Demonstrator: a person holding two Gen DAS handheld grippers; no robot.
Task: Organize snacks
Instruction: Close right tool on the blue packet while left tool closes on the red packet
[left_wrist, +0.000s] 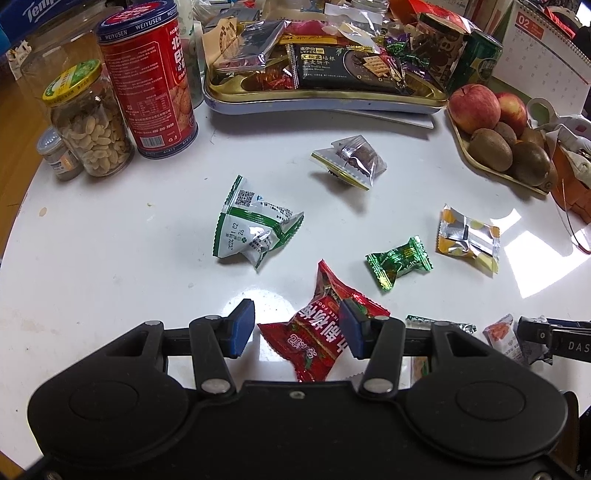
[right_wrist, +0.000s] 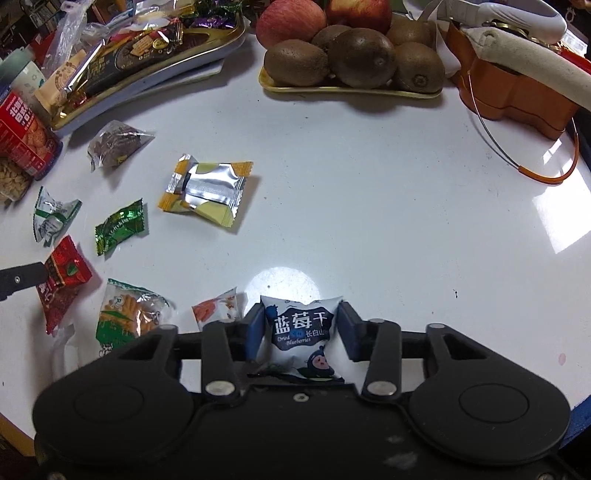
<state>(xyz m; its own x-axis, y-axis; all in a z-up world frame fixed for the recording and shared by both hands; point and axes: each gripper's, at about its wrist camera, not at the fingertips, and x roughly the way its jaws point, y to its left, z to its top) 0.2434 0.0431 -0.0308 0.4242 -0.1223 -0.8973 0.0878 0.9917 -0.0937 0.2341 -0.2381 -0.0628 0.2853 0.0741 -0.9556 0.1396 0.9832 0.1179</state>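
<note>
My left gripper (left_wrist: 297, 328) is open with a red snack packet (left_wrist: 317, 332) lying between its blue pads, which stand apart from it; the packet also shows in the right wrist view (right_wrist: 62, 280). My right gripper (right_wrist: 301, 328) is shut on a white and blue dried blueberry packet (right_wrist: 301, 328). Loose on the white table (left_wrist: 110, 258) lie a green-white packet (left_wrist: 255, 225), a clear packet with a brown snack (left_wrist: 351, 158), a green candy (left_wrist: 399, 262) and a yellow-silver packet (left_wrist: 467, 238). A gold tin tray (left_wrist: 321, 98) holds several snacks at the back.
A red biscuit can (left_wrist: 147, 81) and a peanut jar (left_wrist: 88, 122) stand back left. A tray of apples and kiwis (left_wrist: 502, 136) sits at the right, an orange holder (right_wrist: 517, 92) beyond it. A green biscuit packet (right_wrist: 129, 317) and an orange-white packet (right_wrist: 218, 310) lie near my right gripper.
</note>
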